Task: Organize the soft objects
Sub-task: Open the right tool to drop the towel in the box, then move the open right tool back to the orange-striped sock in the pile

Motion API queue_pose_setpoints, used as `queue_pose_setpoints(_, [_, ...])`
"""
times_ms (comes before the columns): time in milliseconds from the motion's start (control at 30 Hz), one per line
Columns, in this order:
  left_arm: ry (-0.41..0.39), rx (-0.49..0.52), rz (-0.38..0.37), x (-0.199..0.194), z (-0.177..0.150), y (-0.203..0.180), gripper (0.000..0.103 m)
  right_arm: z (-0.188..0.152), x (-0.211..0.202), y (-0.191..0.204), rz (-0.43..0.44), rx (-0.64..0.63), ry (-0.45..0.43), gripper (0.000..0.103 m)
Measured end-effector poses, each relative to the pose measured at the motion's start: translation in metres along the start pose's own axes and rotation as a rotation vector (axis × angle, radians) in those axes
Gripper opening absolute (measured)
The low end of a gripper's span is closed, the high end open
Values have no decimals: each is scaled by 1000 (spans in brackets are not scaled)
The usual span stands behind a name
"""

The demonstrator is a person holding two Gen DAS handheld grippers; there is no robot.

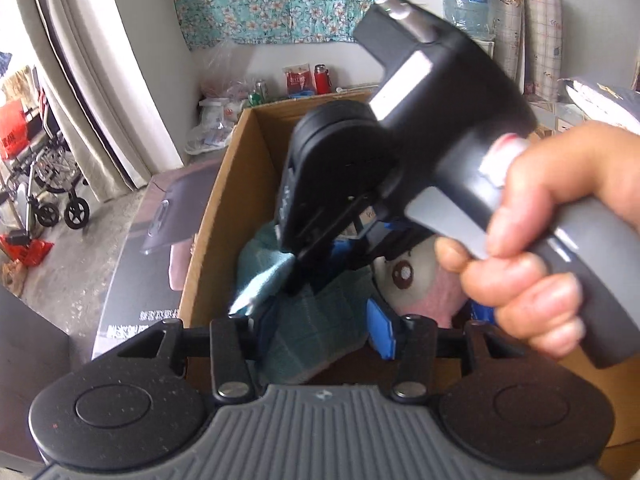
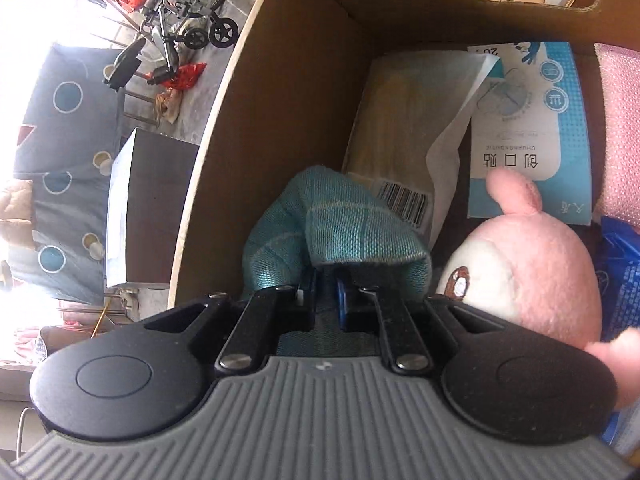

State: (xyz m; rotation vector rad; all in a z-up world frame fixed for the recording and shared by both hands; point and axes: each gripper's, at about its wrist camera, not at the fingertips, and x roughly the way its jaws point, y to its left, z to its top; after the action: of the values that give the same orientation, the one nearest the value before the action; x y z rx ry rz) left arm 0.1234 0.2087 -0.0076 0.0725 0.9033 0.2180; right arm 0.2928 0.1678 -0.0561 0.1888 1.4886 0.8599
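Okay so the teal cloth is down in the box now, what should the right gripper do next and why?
Probably open the right gripper: its jaws are shut on the teal cloth, which already lies inside the cardboard box beside the pink plush toy, and the left gripper is already open.

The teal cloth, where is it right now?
The teal cloth is inside the cardboard box, pinched by the right tool, with the pink plush toy just to its right in the right wrist view.
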Motion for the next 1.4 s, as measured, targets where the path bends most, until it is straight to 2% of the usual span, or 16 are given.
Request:
queue_pose_setpoints(133, [11, -18, 10, 0, -6, 4, 53, 2, 7, 3, 8, 5, 31, 13])
queue_pose_setpoints(233, [-7, -30, 10, -7, -9, 7, 58, 1, -6, -1, 56, 17, 20, 25])
queue_pose_setpoints(367, [-38, -47, 12, -18, -12, 9, 60, -6, -35, 1, 99, -15, -33, 49])
queue_pose_setpoints(400, [-43, -56, 11, -21, -13, 10, 60, -8, -44, 1, 101, -30, -49, 51])
queue_pose_setpoints(667, [-100, -125, -7, -38, -16, 20, 60, -23, -100, -10, 157, -43, -149, 51])
queue_pose_setpoints(800, [-142, -161, -28, -58, -20, 17, 60, -43, -133, -13, 159, -75, -218, 53])
queue_pose_setpoints(933, [-199, -194, -88, -82, -23, 3, 60, -74, -183, -29, 145, -112, -326, 56])
queue_pose_setpoints(1067, [-252, -193, -163, -97, -28, -23, 62, -119, -226, -63, 130, -105, -431, 59])
queue_pose_setpoints(1167, [-259, -182, -233, -100, -31, -47, 62, -151, -248, -96, 106, -60, -486, 59])
queue_pose_setpoints(1400, [-298, -115, -328, -107, -35, -110, 62, -219, -299, -172, -15, 51, -627, 59])
